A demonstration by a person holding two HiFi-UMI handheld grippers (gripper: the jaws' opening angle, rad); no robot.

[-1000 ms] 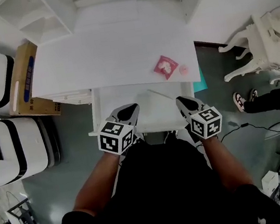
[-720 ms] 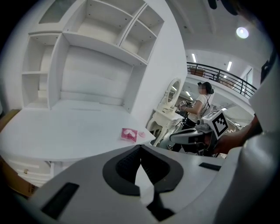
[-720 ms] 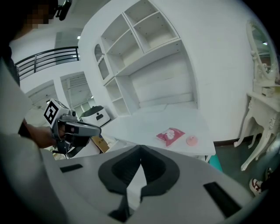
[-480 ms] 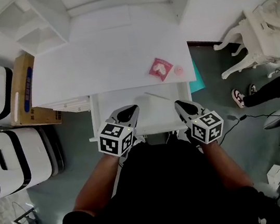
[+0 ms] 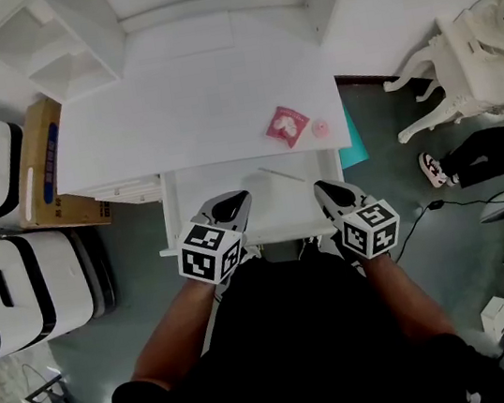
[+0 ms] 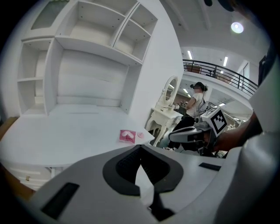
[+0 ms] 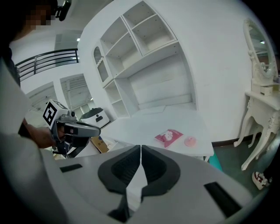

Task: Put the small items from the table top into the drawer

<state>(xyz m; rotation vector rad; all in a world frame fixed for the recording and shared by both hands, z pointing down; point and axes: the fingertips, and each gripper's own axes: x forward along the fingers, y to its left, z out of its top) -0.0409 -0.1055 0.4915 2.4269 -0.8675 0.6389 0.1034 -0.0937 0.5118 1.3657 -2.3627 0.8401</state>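
White desk (image 5: 189,101) seen from above, with an open-shelved hutch (image 5: 66,45) along its far edge. At the far left, two white and black machines (image 5: 3,273) stand on the floor, and a cardboard box (image 5: 42,163) sits just right of them against the desk's side.

Under the desk's near edge, a white drawer (image 5: 270,206) stands pulled out. The left hand-held gripper (image 5: 226,202) hovers over the near left part of the drawer. Its jaws are closed tip to tip, with nothing between them.

A pink packet (image 5: 285,125) lies on the near right corner of the desk. Just to its right, not touching it, is a small pink round item (image 5: 321,127). Both are outside the drawer.

The right hand-held gripper (image 5: 330,192) hovers over the near right part of the drawer, likewise closed and empty.

Farther right on the floor are a white dressing table (image 5: 480,55) and a person's leg (image 5: 477,153) in dark trousers.
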